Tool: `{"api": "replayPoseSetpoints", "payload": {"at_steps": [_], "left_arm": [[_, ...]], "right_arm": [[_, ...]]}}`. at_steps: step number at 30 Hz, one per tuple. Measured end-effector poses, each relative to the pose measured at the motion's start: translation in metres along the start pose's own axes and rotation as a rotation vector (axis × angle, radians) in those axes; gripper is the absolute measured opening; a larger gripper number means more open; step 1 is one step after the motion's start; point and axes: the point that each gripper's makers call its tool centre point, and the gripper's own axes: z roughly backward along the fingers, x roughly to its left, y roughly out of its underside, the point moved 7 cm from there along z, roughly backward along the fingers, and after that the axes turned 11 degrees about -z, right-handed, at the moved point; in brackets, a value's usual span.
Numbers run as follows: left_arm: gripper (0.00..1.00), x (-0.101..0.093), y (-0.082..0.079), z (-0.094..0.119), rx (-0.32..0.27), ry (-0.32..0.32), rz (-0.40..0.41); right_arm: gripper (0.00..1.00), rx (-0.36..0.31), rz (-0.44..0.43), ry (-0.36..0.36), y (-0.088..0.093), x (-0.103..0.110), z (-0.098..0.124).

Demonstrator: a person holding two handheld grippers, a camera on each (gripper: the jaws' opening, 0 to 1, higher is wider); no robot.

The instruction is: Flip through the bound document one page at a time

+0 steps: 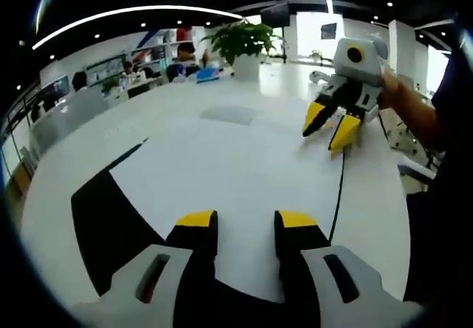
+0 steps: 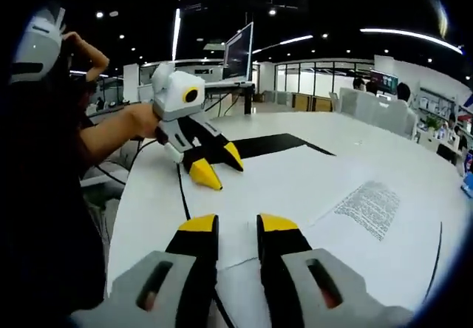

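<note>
My left gripper [image 1: 245,224] and right gripper [image 2: 236,228]: jaws slightly parted, empty, above open bound document [image 2: 325,195] on white table [image 1: 222,114].

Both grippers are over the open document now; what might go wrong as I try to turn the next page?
1. Neither the left gripper nor the right gripper holds a sheet; both sets of jaws stand open, and the flat document offers no lifted edge, so they may slip or catch several pages.
2. A black cable lies across the page and could snag.
</note>
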Motion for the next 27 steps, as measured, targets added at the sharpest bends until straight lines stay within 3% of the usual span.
{"api": "replayPoseSetpoints", "payload": {"at_steps": [2, 5, 8, 13, 17, 27], "left_arm": [[0.37, -0.003, -0.004, 0.005, -0.028, -0.012, 0.024], [0.36, -0.005, -0.021, 0.019, -0.181, 0.003, 0.147], [0.36, -0.001, -0.030, 0.034, -0.241, -0.036, 0.159], [0.38, -0.003, -0.035, 0.051, -0.247, -0.073, 0.130], [0.41, -0.007, -0.035, 0.060, -0.244, -0.090, 0.102], [0.42, -0.018, -0.027, 0.079, -0.238, -0.094, 0.112]], "right_arm": [[0.23, -0.037, -0.021, 0.021, -0.005, -0.001, 0.008], [0.23, -0.109, -0.024, 0.043, -0.011, 0.001, 0.022], [0.26, -0.147, -0.073, 0.059, -0.012, -0.003, 0.034], [0.37, -0.191, -0.138, 0.094, -0.012, -0.001, 0.051], [0.37, -0.224, -0.143, 0.112, -0.013, 0.001, 0.069], [0.41, -0.180, -0.188, 0.264, 0.004, -0.005, 0.118]]}}
